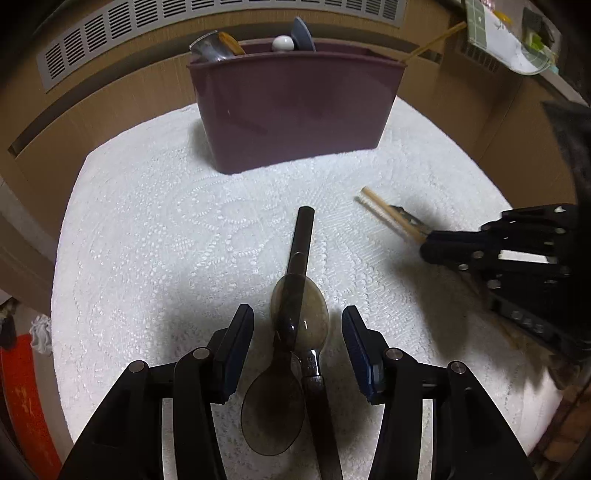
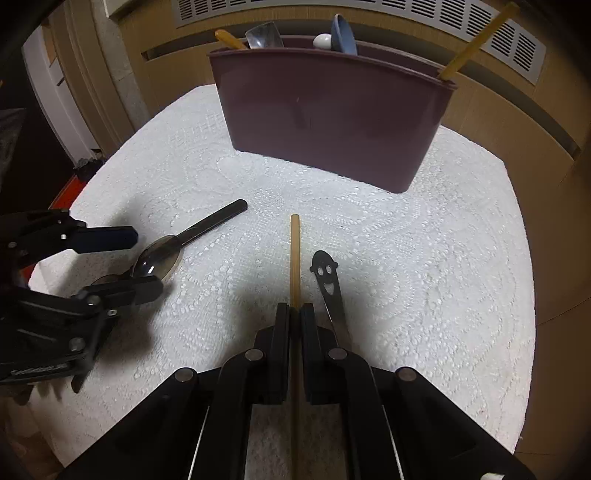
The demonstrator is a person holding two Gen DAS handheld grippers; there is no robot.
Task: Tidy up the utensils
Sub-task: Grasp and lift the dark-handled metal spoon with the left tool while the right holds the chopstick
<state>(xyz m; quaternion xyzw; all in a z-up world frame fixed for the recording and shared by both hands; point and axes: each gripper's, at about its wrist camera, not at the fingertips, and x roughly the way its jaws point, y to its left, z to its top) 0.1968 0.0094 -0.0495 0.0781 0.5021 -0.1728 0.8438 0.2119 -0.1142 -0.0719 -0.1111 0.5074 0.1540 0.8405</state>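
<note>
Table covered with a white lace cloth (image 1: pixel 155 229); maroon holder (image 1: pixel 295 110) stands upright near the far edge, in front of a wood panel with a vent grille (image 1: pixel 110 29).

Holder contents, seen above its rim: clear spoon bowl (image 2: pixel 264 35) and yellow handle (image 2: pixel 229 38) at the left end; white knob (image 2: pixel 323 40) and blue spoon (image 2: pixel 343 33) near the middle; one chopstick (image 2: pixel 476 44) leaning out at the right end.

Left tongs (image 1: pixel 297 328): jaws apart, one on each side of two smoky clear spoons lying on the cloth near the near edge; pads not touching either spoon. First spoon (image 1: pixel 301 302): bowl between the jaws, dark handle pointing toward the holder. Second spoon (image 1: pixel 273 410): bowl nearer the camera, handle crossing over the first. A dark metal handle (image 1: pixel 317 406) lies just beside them, running toward the near edge.

Right tongs (image 2: pixel 294 314): clenched on a chopstick (image 2: pixel 294 251); the stick runs between the pads, tip pointing toward the holder; whether the tip rests on the cloth cannot be told. Just right of it, lying on the cloth: a black utensil with a smiling-face cut-out end (image 2: pixel 325 273), its shaft passing under the right finger.

The two tongs are well apart, left tongs toward the left side of the table, right tongs toward the middle.
</note>
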